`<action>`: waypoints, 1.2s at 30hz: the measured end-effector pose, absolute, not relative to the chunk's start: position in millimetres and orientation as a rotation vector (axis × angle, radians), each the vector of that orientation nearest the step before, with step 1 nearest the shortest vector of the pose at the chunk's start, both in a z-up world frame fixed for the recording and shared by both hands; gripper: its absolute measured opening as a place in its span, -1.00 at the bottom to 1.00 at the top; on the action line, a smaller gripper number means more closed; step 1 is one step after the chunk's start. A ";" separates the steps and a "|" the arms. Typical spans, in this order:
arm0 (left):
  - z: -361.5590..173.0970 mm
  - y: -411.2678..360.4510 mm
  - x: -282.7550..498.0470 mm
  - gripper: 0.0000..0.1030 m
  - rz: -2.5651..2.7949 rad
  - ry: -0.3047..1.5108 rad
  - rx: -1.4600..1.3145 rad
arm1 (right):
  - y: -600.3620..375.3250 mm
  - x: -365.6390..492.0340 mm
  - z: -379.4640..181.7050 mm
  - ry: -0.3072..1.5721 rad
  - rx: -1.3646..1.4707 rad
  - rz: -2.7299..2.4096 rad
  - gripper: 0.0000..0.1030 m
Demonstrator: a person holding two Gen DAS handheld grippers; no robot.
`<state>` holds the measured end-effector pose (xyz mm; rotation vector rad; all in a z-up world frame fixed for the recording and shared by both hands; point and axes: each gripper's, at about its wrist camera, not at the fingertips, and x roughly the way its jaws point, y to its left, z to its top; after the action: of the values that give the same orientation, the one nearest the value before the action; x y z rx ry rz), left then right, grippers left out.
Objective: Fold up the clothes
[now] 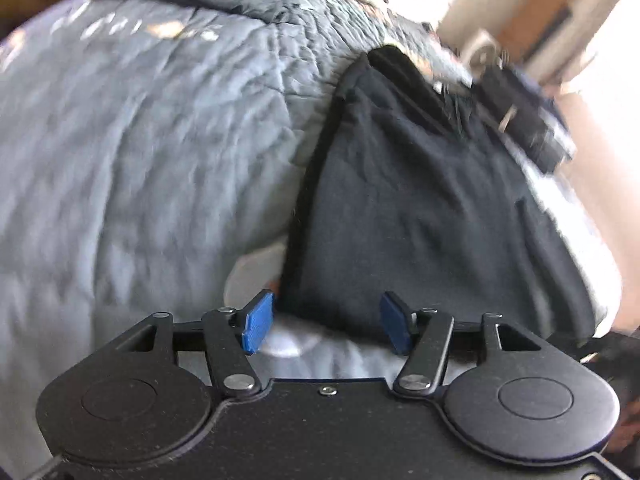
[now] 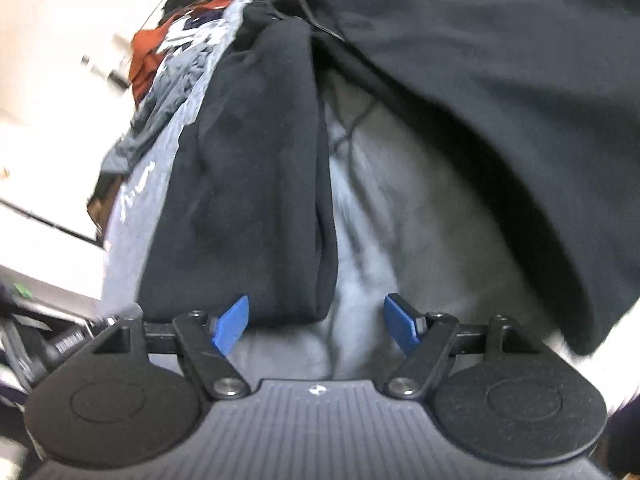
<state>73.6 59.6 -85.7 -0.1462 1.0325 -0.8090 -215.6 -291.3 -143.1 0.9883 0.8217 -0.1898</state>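
Note:
A folded black garment [image 1: 420, 208] lies on a grey quilted bedspread [image 1: 140, 140] in the left wrist view. My left gripper [image 1: 326, 324] is open and empty, its blue pads just at the garment's near edge. In the right wrist view the same black garment [image 2: 248, 184] lies as a long folded bundle. My right gripper [image 2: 316, 326] is open and empty, at the bundle's near end. A second black cloth [image 2: 500, 92] hangs across the upper right of that view. The other gripper [image 1: 524, 112] shows blurred past the garment's far side.
A heap of clothes, rust-red and grey [image 2: 168, 60], lies beyond the bundle. The bed's edge and a pale floor [image 2: 48, 100] are to the left. A light wall [image 1: 540, 8] stands behind the bed.

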 end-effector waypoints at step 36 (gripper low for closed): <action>-65.9 126.2 31.6 -0.97 -0.622 0.996 -0.459 | -239.6 -221.8 -121.3 0.892 1.206 -0.069 -0.85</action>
<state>31.6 126.2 -65.9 -0.4585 0.9958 -0.6222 -221.8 -239.6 -121.3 1.2061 0.8925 -0.0686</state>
